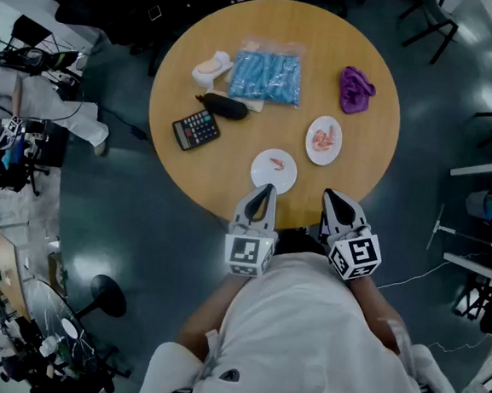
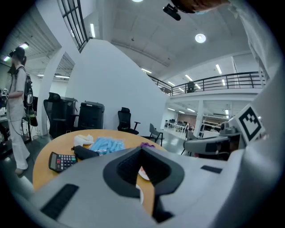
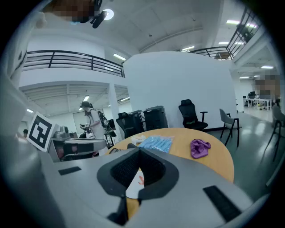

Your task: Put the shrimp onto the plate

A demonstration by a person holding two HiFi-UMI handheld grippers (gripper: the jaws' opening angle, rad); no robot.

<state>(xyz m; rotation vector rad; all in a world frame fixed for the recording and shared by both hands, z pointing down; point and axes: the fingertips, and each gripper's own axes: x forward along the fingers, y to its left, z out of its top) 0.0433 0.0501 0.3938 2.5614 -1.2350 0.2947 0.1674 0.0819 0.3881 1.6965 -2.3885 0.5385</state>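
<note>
Two white plates lie near the front edge of a round wooden table (image 1: 191,41). The nearer plate (image 1: 266,178) carries one pink shrimp (image 1: 277,162). The plate to its right (image 1: 333,149) holds a few shrimp (image 1: 323,139). My left gripper (image 1: 267,189) hovers at the table's edge, just in front of the nearer plate, jaws shut and empty. My right gripper (image 1: 332,195) hangs beside it, below the right plate, also shut with nothing in it. In the left gripper view the closed tips (image 2: 142,149) frame a plate (image 2: 143,173). In the right gripper view the closed tips (image 3: 139,149) frame a plate (image 3: 133,180).
Farther back on the table lie a calculator (image 1: 196,130), a black case (image 1: 226,106), a blue packet (image 1: 267,76), a white bundle (image 1: 212,67) and a purple cloth (image 1: 356,88). Office chairs and desks ring the table. A person (image 2: 18,102) stands off to the left.
</note>
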